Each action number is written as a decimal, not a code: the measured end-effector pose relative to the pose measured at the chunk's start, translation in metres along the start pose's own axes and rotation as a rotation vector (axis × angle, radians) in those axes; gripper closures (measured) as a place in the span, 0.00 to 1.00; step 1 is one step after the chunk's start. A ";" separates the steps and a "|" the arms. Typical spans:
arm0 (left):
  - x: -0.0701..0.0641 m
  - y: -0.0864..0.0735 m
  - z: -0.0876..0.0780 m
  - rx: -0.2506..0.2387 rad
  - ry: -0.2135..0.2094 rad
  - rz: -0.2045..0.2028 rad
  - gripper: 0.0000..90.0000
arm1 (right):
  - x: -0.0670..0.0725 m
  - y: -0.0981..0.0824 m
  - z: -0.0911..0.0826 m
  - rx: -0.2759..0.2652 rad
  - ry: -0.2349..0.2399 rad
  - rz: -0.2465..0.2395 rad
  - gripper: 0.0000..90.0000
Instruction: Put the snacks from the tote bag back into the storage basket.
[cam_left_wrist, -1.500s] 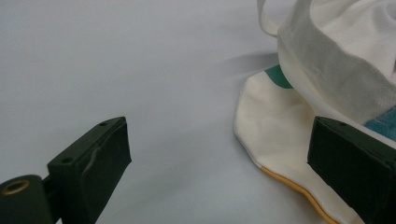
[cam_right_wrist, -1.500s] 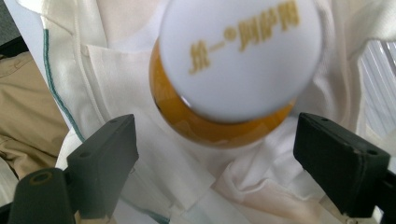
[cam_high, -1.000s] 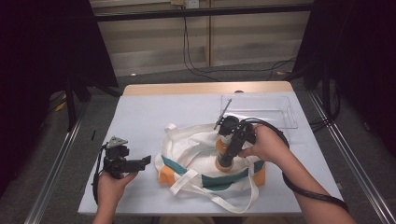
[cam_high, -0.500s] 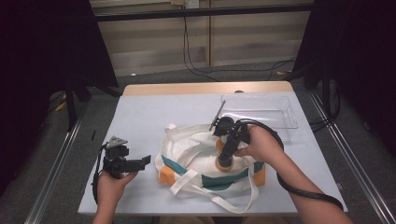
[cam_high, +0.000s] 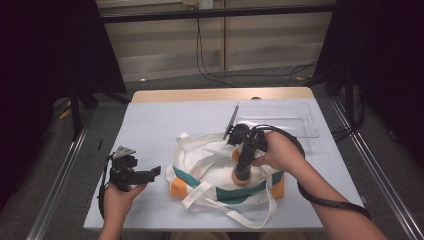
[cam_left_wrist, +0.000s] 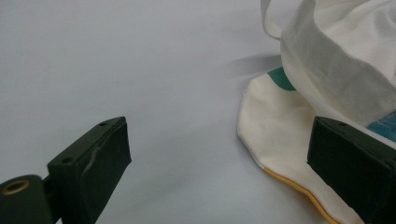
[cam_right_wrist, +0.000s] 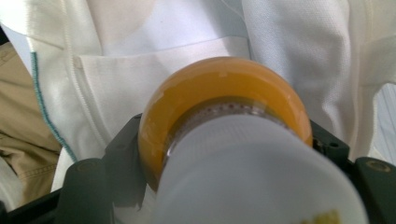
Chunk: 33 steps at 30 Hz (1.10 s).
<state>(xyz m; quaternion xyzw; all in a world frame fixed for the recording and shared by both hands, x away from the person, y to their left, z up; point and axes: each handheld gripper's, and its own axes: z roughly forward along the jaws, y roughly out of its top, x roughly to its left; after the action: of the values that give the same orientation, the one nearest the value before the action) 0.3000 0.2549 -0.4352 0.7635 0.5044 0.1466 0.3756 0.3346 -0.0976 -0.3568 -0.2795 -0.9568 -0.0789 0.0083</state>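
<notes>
Claw work first: the right claw (cam_high: 242, 176), jaws just closed, is clamped on an orange bottle (cam_right_wrist: 224, 100) with a white cap, down inside the white tote bag (cam_high: 210, 162) at mid-tabletop (cam_high: 160, 120). Step in hand looks like taking the bottle out. Next call: a straight lift clear of the bag's rim and straps. Over at near left, the left claw (cam_left_wrist: 219, 163) hangs released, just beside the bag.

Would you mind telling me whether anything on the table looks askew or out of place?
Nothing looks spilled or damaged. The white cloth tote bag lies rumpled, its straps sprawled toward the table's near edge. The orange bottle with a white cap sits clamped in the right tool over the bag.
</notes>
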 end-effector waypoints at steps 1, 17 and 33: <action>0.000 0.000 0.000 0.000 0.004 0.000 0.07 | 0.000 0.000 -0.001 0.000 0.006 0.001 0.33; 0.001 0.000 -0.001 0.006 -0.002 0.008 0.07 | -0.004 0.005 -0.025 0.026 0.019 0.001 0.33; 0.001 0.001 -0.001 0.000 0.003 0.008 0.06 | -0.009 0.006 -0.048 0.018 0.023 0.007 0.33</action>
<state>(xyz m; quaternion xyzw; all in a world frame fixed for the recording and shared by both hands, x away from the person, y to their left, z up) 0.3001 0.2562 -0.4340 0.7653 0.5021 0.1491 0.3742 0.3446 -0.1048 -0.3091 -0.2818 -0.9564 -0.0735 0.0221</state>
